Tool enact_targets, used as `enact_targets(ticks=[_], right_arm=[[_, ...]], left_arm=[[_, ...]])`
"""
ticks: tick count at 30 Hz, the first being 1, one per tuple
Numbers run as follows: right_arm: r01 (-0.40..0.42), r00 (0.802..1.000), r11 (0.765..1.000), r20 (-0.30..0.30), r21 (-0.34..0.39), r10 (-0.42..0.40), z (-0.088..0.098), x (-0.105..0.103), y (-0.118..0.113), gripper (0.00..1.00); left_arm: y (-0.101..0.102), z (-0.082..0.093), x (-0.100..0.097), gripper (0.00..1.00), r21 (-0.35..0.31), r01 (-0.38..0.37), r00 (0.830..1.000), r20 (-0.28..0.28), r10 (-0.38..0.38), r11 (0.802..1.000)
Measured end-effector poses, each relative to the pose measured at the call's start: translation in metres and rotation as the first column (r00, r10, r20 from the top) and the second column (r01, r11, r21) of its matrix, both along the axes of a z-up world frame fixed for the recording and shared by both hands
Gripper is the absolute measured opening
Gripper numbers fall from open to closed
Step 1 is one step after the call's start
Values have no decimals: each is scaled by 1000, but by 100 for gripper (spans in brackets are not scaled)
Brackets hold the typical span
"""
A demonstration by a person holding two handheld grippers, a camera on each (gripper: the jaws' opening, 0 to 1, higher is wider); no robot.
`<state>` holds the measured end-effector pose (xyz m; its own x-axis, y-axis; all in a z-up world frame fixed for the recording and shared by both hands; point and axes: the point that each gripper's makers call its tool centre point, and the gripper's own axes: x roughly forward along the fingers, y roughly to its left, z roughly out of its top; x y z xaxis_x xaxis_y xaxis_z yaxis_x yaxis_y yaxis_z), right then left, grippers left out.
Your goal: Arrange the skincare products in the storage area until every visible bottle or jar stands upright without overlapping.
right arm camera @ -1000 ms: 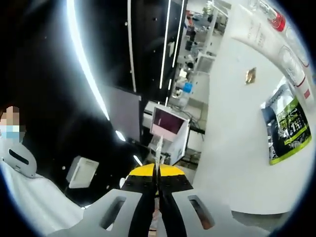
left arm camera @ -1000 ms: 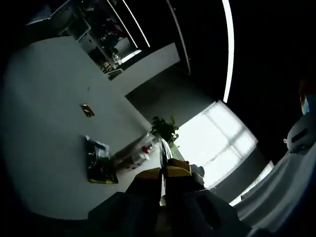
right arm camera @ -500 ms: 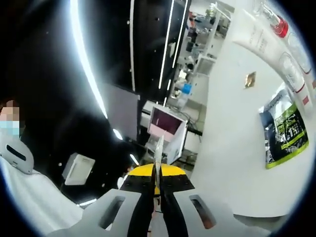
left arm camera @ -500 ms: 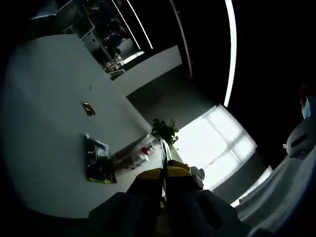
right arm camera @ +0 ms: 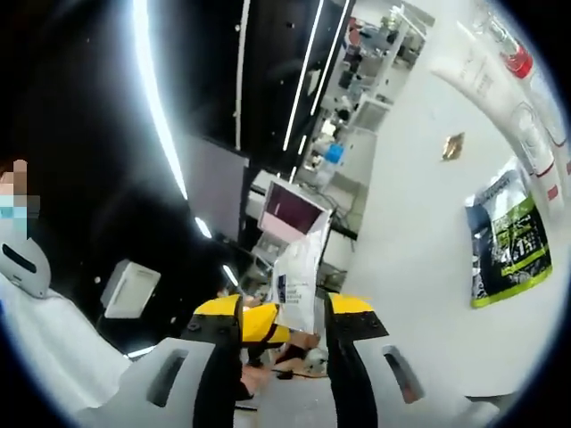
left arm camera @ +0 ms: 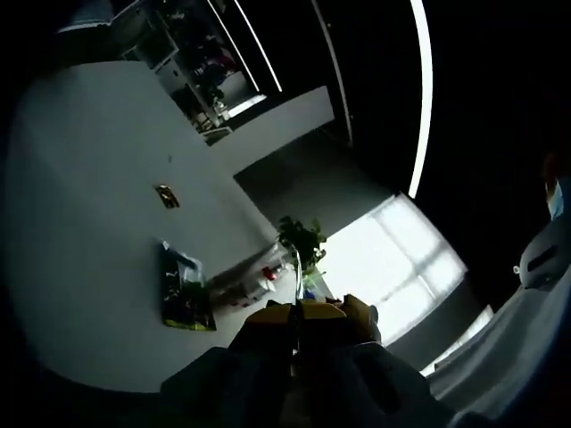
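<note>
The skincare bottles (left arm camera: 254,287) lie tumbled on the white table (left arm camera: 80,223) beside a green packet (left arm camera: 183,303), untouched. The right gripper (right arm camera: 284,321) has just sprung wide around a white sachet (right arm camera: 294,276); the left gripper (left arm camera: 294,312) stays pinched shut. Sorting hasn't begun.

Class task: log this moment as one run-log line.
left tool: shut | right tool: open, white sachet between jaws | green pouch: flat on table

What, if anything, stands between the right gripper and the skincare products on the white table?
A white sachet stands between the right gripper's open jaws. Otherwise nothing visible blocks the way to the tube and red-capped bottle on the table.
</note>
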<state>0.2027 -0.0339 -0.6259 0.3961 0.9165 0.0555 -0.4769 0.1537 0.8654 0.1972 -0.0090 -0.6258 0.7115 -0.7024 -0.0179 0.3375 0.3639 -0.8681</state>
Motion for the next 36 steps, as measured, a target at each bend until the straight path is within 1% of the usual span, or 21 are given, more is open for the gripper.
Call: enact_targets(ticks=[5,9,12,15,17,20,21,24,25,29,34,35,36], right_arm=[[-9,1000,999,2,-53,9,-10,-2,1,63],[0,1000,994,0,-106,0,-20,-1,-1,79],[10,1000,990,-1,-138,-11,-26,1,-3,90],[12,1000,985,13,-174,-10,-31,2,-5,96],[8,1000,978,30,-210,-1,-36,1,-7,99],[-33,994,958,90,-285,61,-44,-6,-12,99],[-43,989,940,122,-340,89,-48,-9,-14,99],[-62,978,903,156,-425,140,-57,-15,-20,99],[-61,976,896,160,-440,145,-59,-16,-22,99],[-37,980,895,160,-445,120,-63,-13,-34,99],[-11,975,882,189,-472,113,-62,-9,-51,99],[-1,974,876,196,-483,110,-63,-7,-54,99],[14,970,860,214,-511,112,-65,-4,-61,99]], left_arm=[[0,-2,2,0,4,0,1000,-9,0,1000],[-2,-8,0,0,22,14,1000,-24,-14,1000],[-3,-11,0,0,24,15,999,-34,-15,1000],[-3,-12,-1,0,20,15,999,-41,-14,1000],[-2,-15,-1,0,22,15,999,-50,-14,1000],[0,-19,-2,0,23,14,998,-65,-13,1000],[0,-20,-3,0,21,13,998,-69,-12,1000],[0,-23,-4,0,21,15,997,-80,-13,1000],[-1,-24,-4,0,20,16,996,-85,-14,1000],[-1,-25,-3,0,19,19,995,-95,-17,1000],[0,-30,-3,0,28,13,992,-123,-9,1000],[0,-31,-3,0,28,12,992,-126,-8,1000],[1,-33,-2,0,28,5,990,-138,-1,1000]])
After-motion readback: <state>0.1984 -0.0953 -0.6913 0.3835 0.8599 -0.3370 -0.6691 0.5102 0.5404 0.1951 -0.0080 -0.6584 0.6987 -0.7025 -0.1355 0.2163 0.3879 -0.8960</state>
